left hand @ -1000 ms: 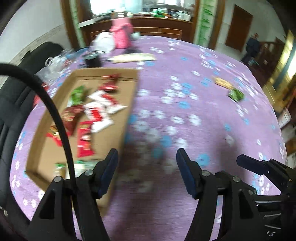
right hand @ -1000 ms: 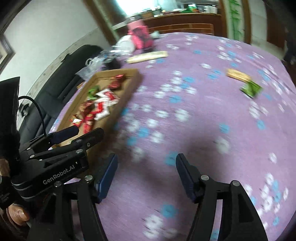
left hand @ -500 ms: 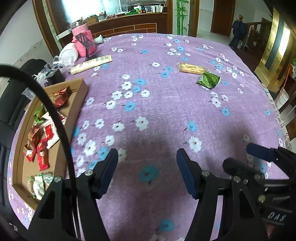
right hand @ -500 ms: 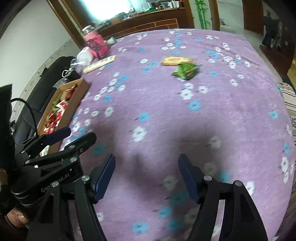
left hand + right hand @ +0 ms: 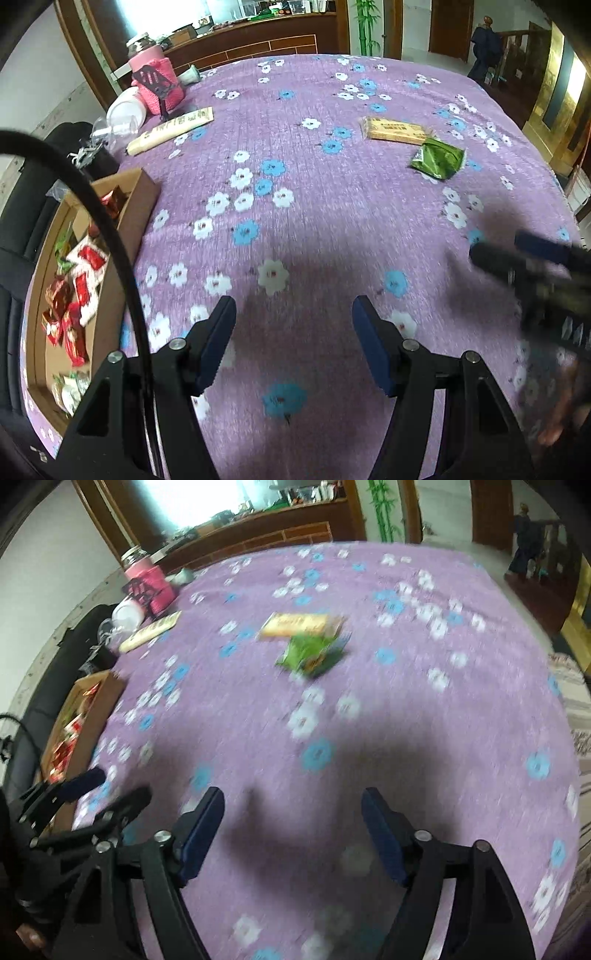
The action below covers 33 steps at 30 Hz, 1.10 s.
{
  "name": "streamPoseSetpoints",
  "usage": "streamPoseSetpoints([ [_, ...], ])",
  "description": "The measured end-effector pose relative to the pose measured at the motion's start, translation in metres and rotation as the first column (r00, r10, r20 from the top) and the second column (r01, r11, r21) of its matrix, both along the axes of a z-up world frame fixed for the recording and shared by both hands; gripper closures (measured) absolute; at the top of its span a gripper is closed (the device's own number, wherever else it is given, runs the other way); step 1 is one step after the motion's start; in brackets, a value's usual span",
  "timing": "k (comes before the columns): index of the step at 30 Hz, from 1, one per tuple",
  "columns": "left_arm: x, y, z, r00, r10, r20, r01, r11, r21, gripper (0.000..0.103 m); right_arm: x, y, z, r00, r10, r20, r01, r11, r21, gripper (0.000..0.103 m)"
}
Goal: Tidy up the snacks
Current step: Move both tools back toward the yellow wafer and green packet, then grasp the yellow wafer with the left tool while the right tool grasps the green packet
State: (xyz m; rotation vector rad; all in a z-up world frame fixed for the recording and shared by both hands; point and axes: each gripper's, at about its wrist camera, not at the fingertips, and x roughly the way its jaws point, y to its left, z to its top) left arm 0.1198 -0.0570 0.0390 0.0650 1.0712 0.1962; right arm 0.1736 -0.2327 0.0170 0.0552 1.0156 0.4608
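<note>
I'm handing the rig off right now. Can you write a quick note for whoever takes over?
Left gripper: open, empty.
Right gripper: jaws opening, nothing between the fingers.
Cardboard tray at the table's left edge already holds many red, white and green snack packets.
Left to do: the green packet and the tan packet beside it lie loose on the purple cloth, far right of the tray.
</note>
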Motion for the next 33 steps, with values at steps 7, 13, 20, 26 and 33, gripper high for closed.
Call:
streamPoseSetpoints([
  [7, 0.030, 0.007, 0.003, 0.999, -0.032, -0.004, 0.033, 0.998, 0.052, 0.037, 0.050, 0.006, 0.000, 0.998, -0.032, 0.061, 0.034, 0.999, -0.025, 0.024],
  [13, 0.042, 0.014, 0.005, 0.999, -0.025, -0.020, 0.026, 0.999, 0.037, 0.037, 0.077, 0.016, -0.007, 0.998, 0.010, 0.068, -0.007, 0.999, -0.036, 0.024],
  [20, 0.055, 0.014, 0.004, 0.999, -0.018, -0.034, 0.019, 0.999, 0.029, 0.037, 0.084, 0.029, -0.010, 0.991, 0.073, 0.109, -0.064, 0.994, -0.084, 0.035],
  [26, 0.074, 0.006, 0.005, 0.999, -0.028, -0.030, 0.029, 0.999, 0.028, 0.037, 0.073, 0.025, -0.009, 0.989, 0.094, 0.113, -0.080, 0.989, -0.124, 0.067],
  [33, 0.115, -0.025, 0.028, 0.968, -0.247, 0.046, 0.244, 0.968, 0.059, 0.037, 0.055, -0.013, -0.009, 0.996, 0.066, 0.055, -0.065, 0.998, -0.019, 0.073],
])
